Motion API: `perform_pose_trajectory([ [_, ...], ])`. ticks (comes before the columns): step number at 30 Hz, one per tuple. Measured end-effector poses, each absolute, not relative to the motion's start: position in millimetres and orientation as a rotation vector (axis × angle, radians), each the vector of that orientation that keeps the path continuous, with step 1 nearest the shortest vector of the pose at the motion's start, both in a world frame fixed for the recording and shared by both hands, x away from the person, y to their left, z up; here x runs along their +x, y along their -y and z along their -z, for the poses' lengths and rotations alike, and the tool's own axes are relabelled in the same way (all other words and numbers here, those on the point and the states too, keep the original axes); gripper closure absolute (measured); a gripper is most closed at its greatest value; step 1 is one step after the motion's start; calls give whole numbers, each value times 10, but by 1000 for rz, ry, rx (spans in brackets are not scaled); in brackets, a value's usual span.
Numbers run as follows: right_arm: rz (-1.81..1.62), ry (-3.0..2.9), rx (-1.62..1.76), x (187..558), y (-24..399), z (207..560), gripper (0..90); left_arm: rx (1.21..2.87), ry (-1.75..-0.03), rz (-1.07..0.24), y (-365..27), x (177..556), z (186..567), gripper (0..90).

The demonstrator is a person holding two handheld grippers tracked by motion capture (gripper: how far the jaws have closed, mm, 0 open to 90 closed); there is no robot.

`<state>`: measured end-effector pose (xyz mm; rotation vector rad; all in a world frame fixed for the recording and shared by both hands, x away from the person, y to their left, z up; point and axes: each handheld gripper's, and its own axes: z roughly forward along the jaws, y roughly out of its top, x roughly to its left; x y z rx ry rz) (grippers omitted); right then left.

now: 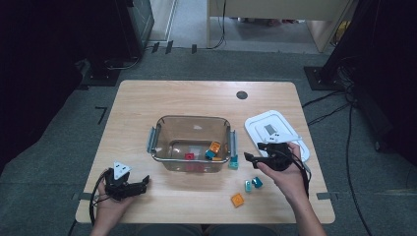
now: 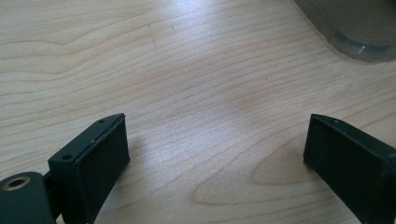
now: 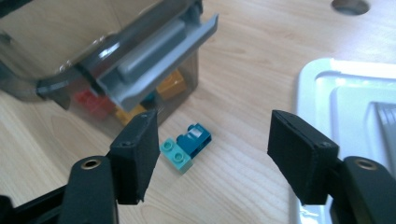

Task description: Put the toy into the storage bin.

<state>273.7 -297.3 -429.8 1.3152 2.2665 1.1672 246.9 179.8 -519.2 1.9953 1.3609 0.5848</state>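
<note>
- Right gripper (image 3: 210,158): black padded jaws apart, nothing clamped, poised over a teal-and-mint studded brick (image 3: 187,147) lying on the table just beside the container's grey latch (image 3: 159,51).
- Left gripper (image 2: 215,158): jaws wide apart, over bare wood.
- Container (image 1: 162,129): clear smoky plastic, rounded rectangle.
- Lid (image 1: 260,125): white plastic, one.
- Table (image 1: 147,98): pale wood grain; grey carpet around.

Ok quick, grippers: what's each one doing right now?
Left gripper: open, nothing between the jaws, low over bare table.
Right gripper: open, holding nothing, jaws on either side of the teal brick beside the container.
</note>
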Motion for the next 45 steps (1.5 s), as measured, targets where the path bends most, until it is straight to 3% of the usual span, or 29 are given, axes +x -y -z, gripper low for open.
perform_pose_trajectory([
  [5,-1180,-2312,1290,2737,2939,4449,433,1996,-1361,-585,-1798,2469,5192,65],
  [10,-1191,-2382,1215,2744,2870,4575,567,1996,-1361,-585,-1798,2469,5192,66],
  [15,-1162,-2439,1159,2760,2783,4692,627,1996,-1361,-585,-1798,2469,5192,66],
  [29,-1065,-2484,1093,2851,2612,4937,595,1996,-1360,-584,-1798,2469,5192,65],
  [45,-1006,-2535,1035,2793,2482,5037,639,1996,-1360,-584,-1798,2469,5192,66],
])
